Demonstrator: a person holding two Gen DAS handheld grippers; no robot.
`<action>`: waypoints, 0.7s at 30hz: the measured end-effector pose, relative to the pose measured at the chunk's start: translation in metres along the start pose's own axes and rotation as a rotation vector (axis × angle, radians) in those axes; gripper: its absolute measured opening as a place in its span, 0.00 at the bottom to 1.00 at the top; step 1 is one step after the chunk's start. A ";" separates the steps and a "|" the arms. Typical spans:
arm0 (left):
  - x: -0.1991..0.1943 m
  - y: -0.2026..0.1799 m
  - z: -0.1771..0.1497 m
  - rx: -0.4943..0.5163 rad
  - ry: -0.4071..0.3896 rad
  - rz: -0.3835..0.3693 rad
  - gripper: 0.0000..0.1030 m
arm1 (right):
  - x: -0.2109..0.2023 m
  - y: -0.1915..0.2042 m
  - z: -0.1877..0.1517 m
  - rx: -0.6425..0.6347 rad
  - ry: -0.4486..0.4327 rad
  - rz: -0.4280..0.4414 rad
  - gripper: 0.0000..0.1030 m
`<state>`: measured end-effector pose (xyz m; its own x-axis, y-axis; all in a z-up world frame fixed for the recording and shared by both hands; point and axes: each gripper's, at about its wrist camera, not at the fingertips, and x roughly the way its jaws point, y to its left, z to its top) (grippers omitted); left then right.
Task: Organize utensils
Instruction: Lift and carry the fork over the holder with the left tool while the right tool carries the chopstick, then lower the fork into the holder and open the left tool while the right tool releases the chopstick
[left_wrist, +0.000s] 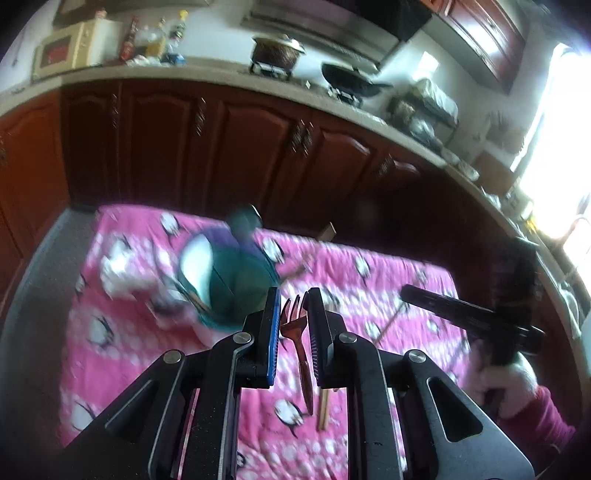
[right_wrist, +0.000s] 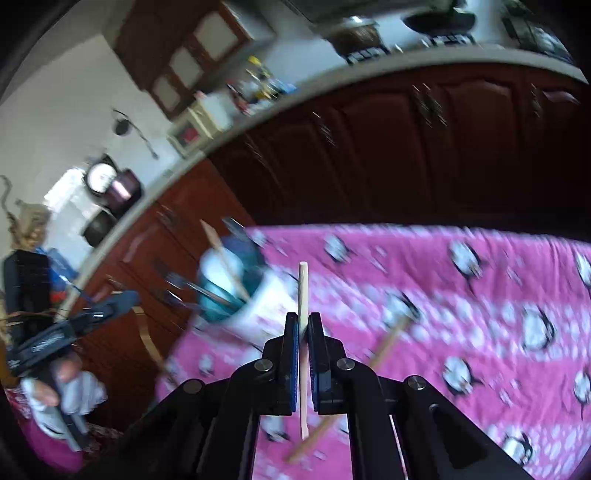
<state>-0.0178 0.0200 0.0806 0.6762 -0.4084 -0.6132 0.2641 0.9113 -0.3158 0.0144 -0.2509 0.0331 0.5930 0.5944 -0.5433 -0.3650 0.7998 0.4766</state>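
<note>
My left tool (left_wrist: 291, 295) is clamped on a copper fork (left_wrist: 295, 332), tines up between the pads and the handle hanging below. My right tool (right_wrist: 303, 317) is pinched together on a pale chopstick (right_wrist: 303, 332) that stands nearly upright, its tip poking well above the pads and its tail showing beneath them. Both are held over the pink penguin-print cloth (right_wrist: 461, 314) that covers the counter. Beyond the tools sits a teal cup (left_wrist: 229, 288) with utensils already sticking out of it, though motion blur makes it hard for me to say exactly which. More wooden sticks (right_wrist: 388, 343) lie loose on the cloth near the right tool. Behind the cloth runs a row of dark red cabinets (left_wrist: 221, 147) under a pale worktop.
</note>
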 end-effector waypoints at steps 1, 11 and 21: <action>-0.003 0.003 0.007 0.000 -0.016 0.011 0.13 | -0.001 0.010 0.008 -0.012 -0.016 0.019 0.04; 0.002 0.035 0.065 -0.007 -0.117 0.133 0.13 | 0.001 0.089 0.065 -0.140 -0.114 0.105 0.04; 0.049 0.061 0.071 -0.028 -0.101 0.222 0.13 | 0.070 0.119 0.070 -0.239 -0.105 0.019 0.04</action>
<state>0.0805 0.0588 0.0828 0.7812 -0.1897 -0.5947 0.0831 0.9758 -0.2021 0.0628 -0.1197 0.1006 0.6508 0.6077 -0.4551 -0.5286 0.7930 0.3030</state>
